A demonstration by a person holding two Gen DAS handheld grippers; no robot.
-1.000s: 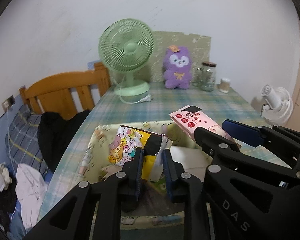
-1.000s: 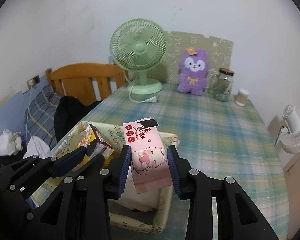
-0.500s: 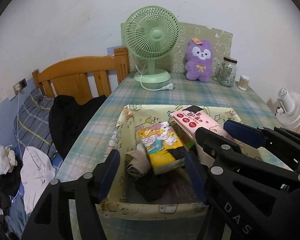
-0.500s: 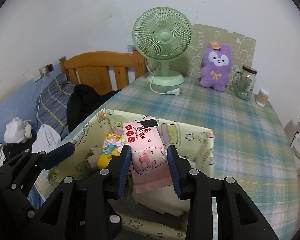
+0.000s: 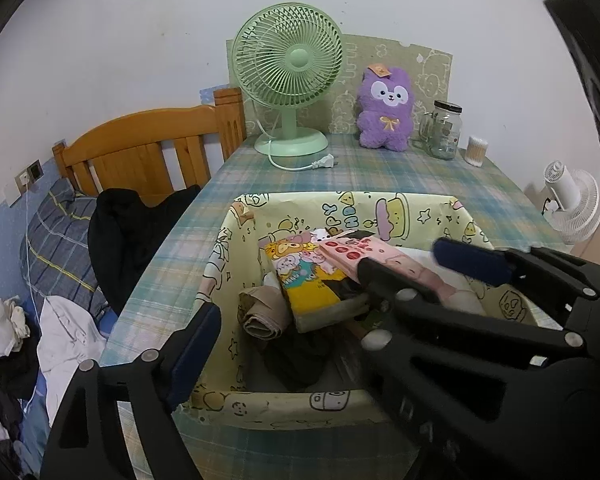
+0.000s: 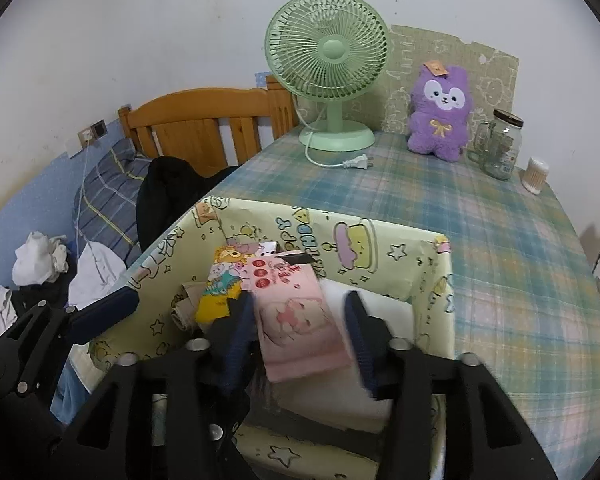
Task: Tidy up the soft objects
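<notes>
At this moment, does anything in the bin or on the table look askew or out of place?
Mildly. In the bin, the pink pack and yellow pack lie tilted, propped on the other contents rather than flat. The fan's plug lies loose on the table. Nothing spilled or damaged.

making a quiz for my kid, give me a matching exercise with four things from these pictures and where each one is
Things:
1. pink tissue pack
2. purple plush toy
3. glass jar
4. black garment

Places:
A. draped beside the table, by the wooden bed frame
B. in the yellow cartoon bin, between the right gripper's open jaws
C. at the back of the table, between the green fan and the jar
D. at the back of the table, next to the cotton swab tub

Pairs: 1-B, 2-C, 3-D, 4-A
</notes>
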